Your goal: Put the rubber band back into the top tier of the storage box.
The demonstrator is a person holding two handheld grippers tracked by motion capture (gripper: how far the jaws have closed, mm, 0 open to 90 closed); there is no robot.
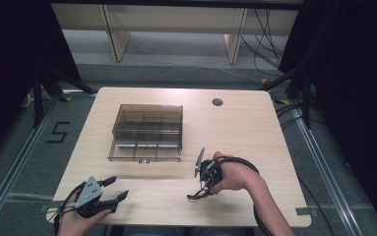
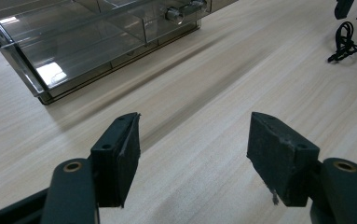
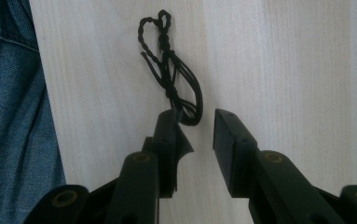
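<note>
mostly a soft, light thing: the cord [image 3: 171,70], a thin black bundle knotted at its middle, lies flat on the table [image 1: 255,128] at upper centre of the right gripper view. right gripper [image 3: 199,133] partly open, jaws astride the cord's lower loop; possibly the left jaw touches it, hard to tell. nothing clamped. likely limp, won't slip; best pinched at the knot. left gripper [image 2: 192,154] wide open, empty, lower left of the high view. clear box [image 1: 146,132] sits mid-table.

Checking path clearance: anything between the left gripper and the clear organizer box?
Nothing: bare wooden tabletop between left gripper and clear organizer box, per the left gripper view.
</note>
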